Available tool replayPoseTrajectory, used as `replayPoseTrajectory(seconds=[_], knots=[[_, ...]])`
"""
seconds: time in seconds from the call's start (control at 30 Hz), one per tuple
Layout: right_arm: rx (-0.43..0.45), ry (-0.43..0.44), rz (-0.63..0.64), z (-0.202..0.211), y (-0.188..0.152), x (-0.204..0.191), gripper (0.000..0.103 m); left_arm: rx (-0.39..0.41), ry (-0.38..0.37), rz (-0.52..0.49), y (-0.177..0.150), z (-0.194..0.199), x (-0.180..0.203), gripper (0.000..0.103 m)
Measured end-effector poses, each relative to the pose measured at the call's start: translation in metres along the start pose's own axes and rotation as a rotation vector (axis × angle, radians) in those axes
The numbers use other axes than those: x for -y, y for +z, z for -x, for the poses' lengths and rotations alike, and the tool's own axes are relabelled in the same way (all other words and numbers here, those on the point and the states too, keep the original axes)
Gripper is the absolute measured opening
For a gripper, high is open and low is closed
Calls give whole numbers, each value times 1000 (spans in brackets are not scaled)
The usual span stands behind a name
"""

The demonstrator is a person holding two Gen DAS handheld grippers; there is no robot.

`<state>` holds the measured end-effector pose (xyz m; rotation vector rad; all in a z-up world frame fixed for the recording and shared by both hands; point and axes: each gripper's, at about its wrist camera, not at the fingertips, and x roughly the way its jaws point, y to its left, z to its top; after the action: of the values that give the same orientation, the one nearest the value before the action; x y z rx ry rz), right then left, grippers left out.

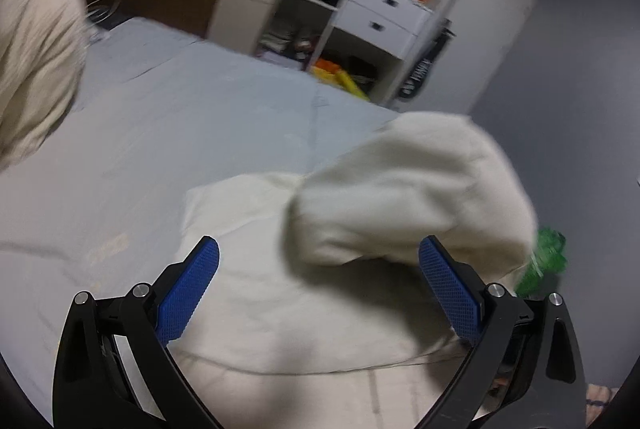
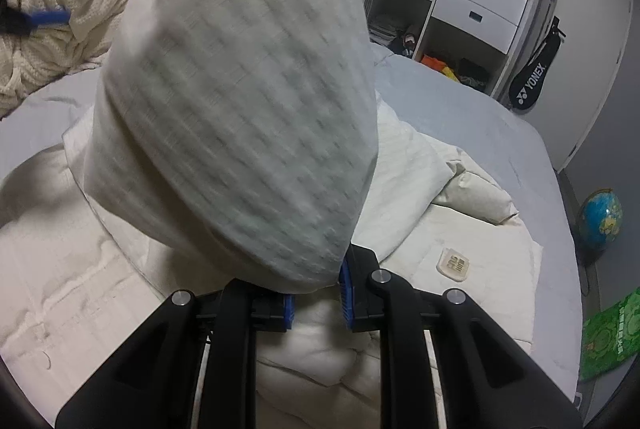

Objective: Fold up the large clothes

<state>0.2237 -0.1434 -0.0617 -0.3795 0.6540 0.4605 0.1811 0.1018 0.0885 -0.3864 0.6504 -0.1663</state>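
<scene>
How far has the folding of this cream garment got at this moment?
Done: the cream garment lies spread on the bed. In hand: the right hand-held gripper pinches a lifted fabric section; the left hand-held gripper hovers open. Left: laying that section down and further folds.

The left gripper (image 1: 318, 293) hangs over the bed (image 1: 168, 133), jaws spread wide with nothing between the blue pads (image 1: 188, 293), above a cream garment (image 1: 280, 309) spread flat on the pale grey sheet. A blurred fold of the same cream cloth (image 1: 412, 197) is raised at the right, partly covering a green object (image 1: 546, 261) at its lower right edge. Beyond the bed stands an open wardrobe with white drawers (image 1: 384, 13), and a bundle of cream fabric (image 1: 36, 49) fills the left edge.
</scene>
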Motion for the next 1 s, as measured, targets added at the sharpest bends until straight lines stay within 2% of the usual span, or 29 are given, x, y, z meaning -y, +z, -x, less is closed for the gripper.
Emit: replayPoseTrajectory(seconds=[0.1, 0.17, 0.3, 0.37, 0.47, 0.53, 0.6, 0.63, 0.67, 0.77, 0.83, 0.9, 1.0], knots=[[5, -10, 5, 0, 1, -4, 15, -25, -76, -4, 18, -5, 27, 96], [9, -12, 3, -2, 2, -4, 15, -53, -139, 49, 31, -13, 41, 96], [26, -30, 21, -5, -1, -5, 16, -91, -209, 111, 49, -27, 64, 96], [37, -42, 24, -5, -3, -7, 16, -122, -204, 124, 57, -41, 73, 96], [47, -63, 22, -4, -4, -10, 17, -184, -156, 167, 62, -66, 78, 94], [50, -80, 12, -1, -5, -11, 19, -213, -120, 181, 63, -79, 79, 76], [55, -97, 3, 4, -6, -13, 23, -224, -107, 173, 61, -85, 78, 30], [58, -108, 2, 8, -7, -15, 27, -228, -106, 163, 59, -86, 78, 21], [66, -118, 0, 14, -8, -17, 32, -222, -103, 159, 55, -85, 77, 18], [83, -123, -35, 36, -13, -19, 43, -201, -112, 177, 43, -75, 69, 15], [84, -100, -109, 53, -19, -16, 47, -199, -125, 202, 37, -69, 61, 15], [69, -16, -274, 68, -28, -4, 51, -204, -137, 219, 30, -67, 57, 15], [28, 215, -636, 73, -48, 21, 58, -204, -156, 242, 12, -60, 52, 14]])
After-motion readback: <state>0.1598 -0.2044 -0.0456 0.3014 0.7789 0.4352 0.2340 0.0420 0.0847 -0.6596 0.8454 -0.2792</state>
